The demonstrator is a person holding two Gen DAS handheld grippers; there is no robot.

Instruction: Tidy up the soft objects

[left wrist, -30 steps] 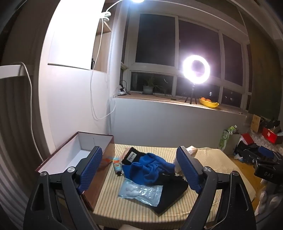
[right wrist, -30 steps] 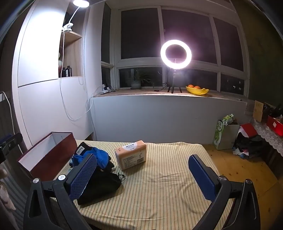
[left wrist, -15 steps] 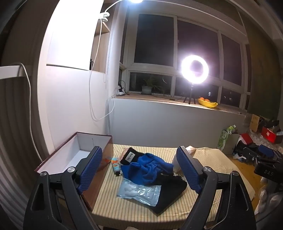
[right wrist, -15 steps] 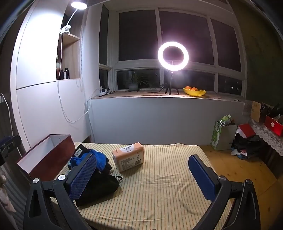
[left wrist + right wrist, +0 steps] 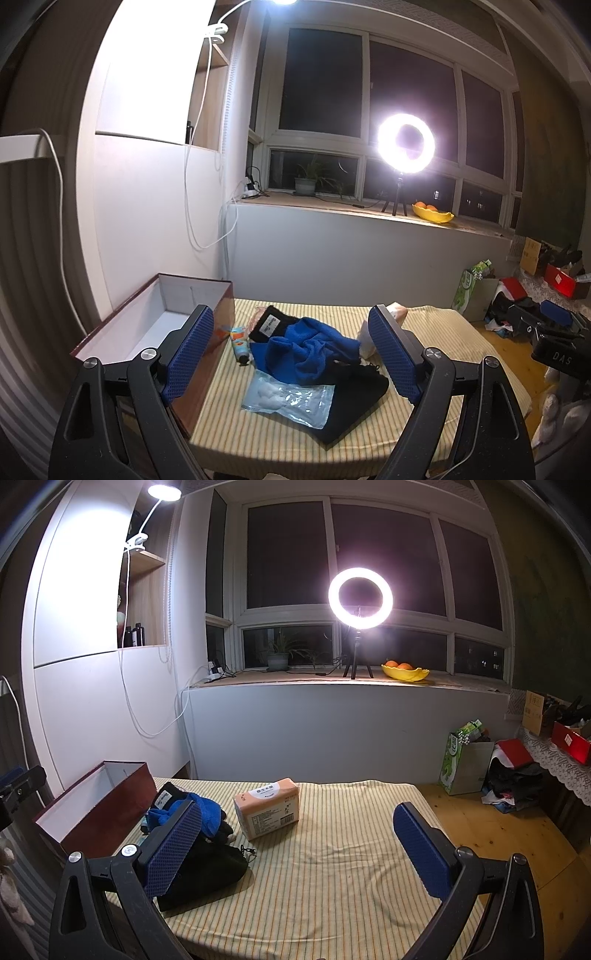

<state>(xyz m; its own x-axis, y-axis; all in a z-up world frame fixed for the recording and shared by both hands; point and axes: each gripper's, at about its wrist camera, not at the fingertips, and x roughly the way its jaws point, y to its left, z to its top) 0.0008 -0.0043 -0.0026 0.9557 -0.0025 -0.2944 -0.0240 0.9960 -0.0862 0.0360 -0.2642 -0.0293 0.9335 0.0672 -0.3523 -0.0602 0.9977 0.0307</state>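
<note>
Left wrist view: left gripper [image 5: 291,350] held above the near edge of the striped table [image 5: 436,325], jaws spread wide, nothing between the blue pads [image 5: 393,352]. Open maroon box [image 5: 155,325] sits at the table's left edge, white inside, no contents visible. Just right of the box lies a small tube [image 5: 240,341]. Beside it a heap of soft things: blue cloth [image 5: 303,350] crumpled on top of a black garment [image 5: 354,398], another black piece with a white label [image 5: 271,323] at the far side. Clear plastic packet of white cotton [image 5: 290,397] lies on the near side, overlapping the black garment's edge. Tissue pack [image 5: 397,308] mostly hidden behind the right finger. Ring light [image 5: 406,144] and yellow fruit bowl [image 5: 432,214] on the windowsill.

Right wrist view: right gripper [image 5: 299,840] also gaping, empty, over the bare middle of the table [image 5: 351,867]. Tissue pack [image 5: 267,806] stands apart on the cloth, right of the heap. Blue cloth [image 5: 207,810] and black garment [image 5: 210,875] partly behind the left finger, near the box [image 5: 110,805]. Ring light [image 5: 360,598] glaring; fruit bowl [image 5: 404,672] to its right on the sill. Green paper bag [image 5: 463,762] on the floor beyond the table
</note>
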